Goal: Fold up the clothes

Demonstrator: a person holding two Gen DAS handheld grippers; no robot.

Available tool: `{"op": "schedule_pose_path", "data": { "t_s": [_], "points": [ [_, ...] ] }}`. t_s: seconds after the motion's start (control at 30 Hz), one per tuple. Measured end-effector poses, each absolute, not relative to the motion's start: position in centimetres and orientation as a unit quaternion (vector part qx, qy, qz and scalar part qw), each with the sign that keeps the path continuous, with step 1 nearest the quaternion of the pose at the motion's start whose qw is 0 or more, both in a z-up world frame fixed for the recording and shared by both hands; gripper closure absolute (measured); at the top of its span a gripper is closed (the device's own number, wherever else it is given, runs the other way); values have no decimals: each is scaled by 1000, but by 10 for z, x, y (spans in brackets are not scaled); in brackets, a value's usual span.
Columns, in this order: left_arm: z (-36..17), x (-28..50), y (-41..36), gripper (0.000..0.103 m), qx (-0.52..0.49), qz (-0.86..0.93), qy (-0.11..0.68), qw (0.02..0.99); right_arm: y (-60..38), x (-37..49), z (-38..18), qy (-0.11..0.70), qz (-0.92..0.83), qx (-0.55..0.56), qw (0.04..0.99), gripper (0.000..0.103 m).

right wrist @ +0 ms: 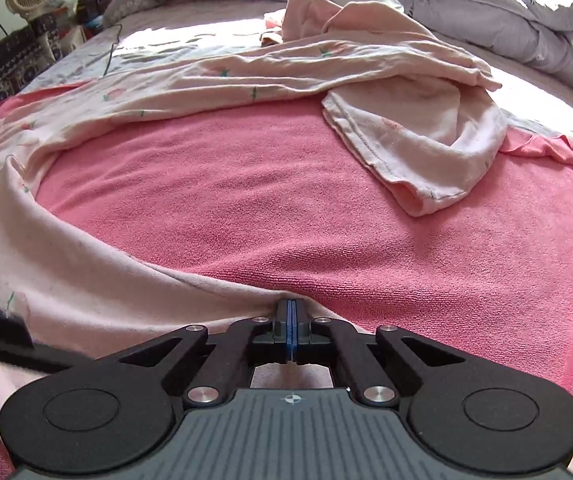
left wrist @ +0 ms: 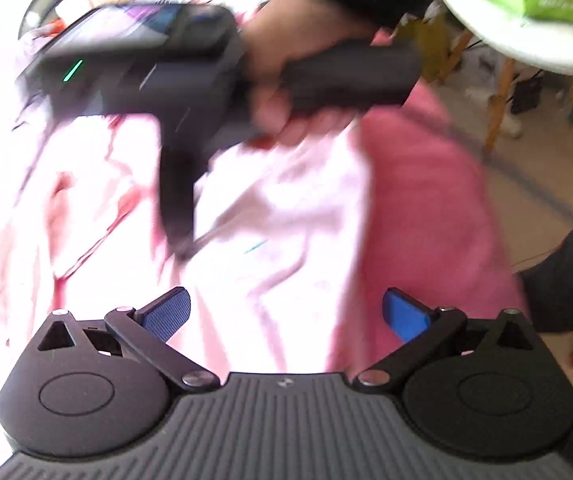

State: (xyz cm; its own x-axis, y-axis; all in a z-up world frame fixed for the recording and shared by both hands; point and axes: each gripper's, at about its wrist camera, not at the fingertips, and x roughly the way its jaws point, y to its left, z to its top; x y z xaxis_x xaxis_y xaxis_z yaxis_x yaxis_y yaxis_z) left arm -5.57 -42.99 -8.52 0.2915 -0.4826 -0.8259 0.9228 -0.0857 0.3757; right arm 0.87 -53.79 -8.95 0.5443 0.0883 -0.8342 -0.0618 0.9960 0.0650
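Pale pink garment [right wrist: 214,80], soft and rumpled, is lying across a nubby pink towel [right wrist: 286,208]. Right gripper [right wrist: 291,334] is pinching its near hem; left gripper [left wrist: 286,314] is hanging wide apart.

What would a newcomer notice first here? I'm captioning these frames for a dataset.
The pale pink garment sprawled across the pink towel on the bed, its near edge pinched in the shut right gripper. In the left wrist view, the open left gripper hovers above the cloth.

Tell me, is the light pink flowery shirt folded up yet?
No. The light pink flowery shirt lies rumpled on the pink terry towel, and the right claw pinches its edge.
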Motion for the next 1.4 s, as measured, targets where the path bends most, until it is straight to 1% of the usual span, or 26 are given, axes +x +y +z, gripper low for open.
{"op": "schedule_pose_path", "data": {
  "t_s": [0.13,0.23,0.3,0.47,0.53,0.57,0.6,0.67,0.77,0.87,0.97,1.03,1.07,1.13,1.2,1.27,1.33,1.37,1.4],
  "points": [
    [-83,-6,-427,0,457,-496,272,686,-553,11,-91,475,54,64,876,102],
    [-78,18,-439,0,467,-476,265,697,-559,12,-92,470,43,105,875,102],
    [-69,22,-440,1,474,-477,265,691,-567,11,-93,469,45,129,873,102],
    [-20,15,-402,1,447,-584,283,615,-579,7,-96,461,51,174,869,103],
    [-13,1,-391,0,460,-594,255,609,-585,5,-99,457,45,207,864,103],
    [-13,1,-394,0,471,-578,237,623,-588,3,-101,453,43,222,863,103],
    [-17,6,-404,0,476,-558,232,639,-590,1,-102,449,40,235,861,103],
    [-30,29,-426,1,481,-510,249,669,-594,-2,-105,441,35,260,858,103],
    [-49,59,-453,5,470,-476,270,693,-600,-5,-109,432,23,307,848,103],
    [-64,62,-481,6,461,-504,269,679,-608,-9,-114,425,15,352,834,103],
    [-95,45,-498,6,512,-512,259,640,-624,-15,-110,435,-23,432,790,102],
    [-110,38,-501,0,528,-510,236,637,-631,-33,-87,424,-74,438,790,90],
    [-109,42,-504,0,517,-513,246,639,-630,-47,-74,413,-92,430,797,87],
    [-105,58,-512,0,482,-515,292,645,-621,-88,-53,398,-121,437,797,72],
    [-106,75,-512,0,447,-516,339,647,-610,-124,-45,398,-136,469,777,71],
    [-107,79,-511,0,438,-517,350,646,-592,-148,-53,412,-138,515,739,71],
    [-107,81,-512,0,437,-518,353,645,-577,-155,-65,408,-140,553,713,70],
    [-107,81,-512,0,437,-518,356,643,-571,-155,-72,402,-142,574,699,69],
    [-107,82,-512,0,438,-518,358,642,-569,-154,-79,386,-143,593,692,64]
  ]
}}
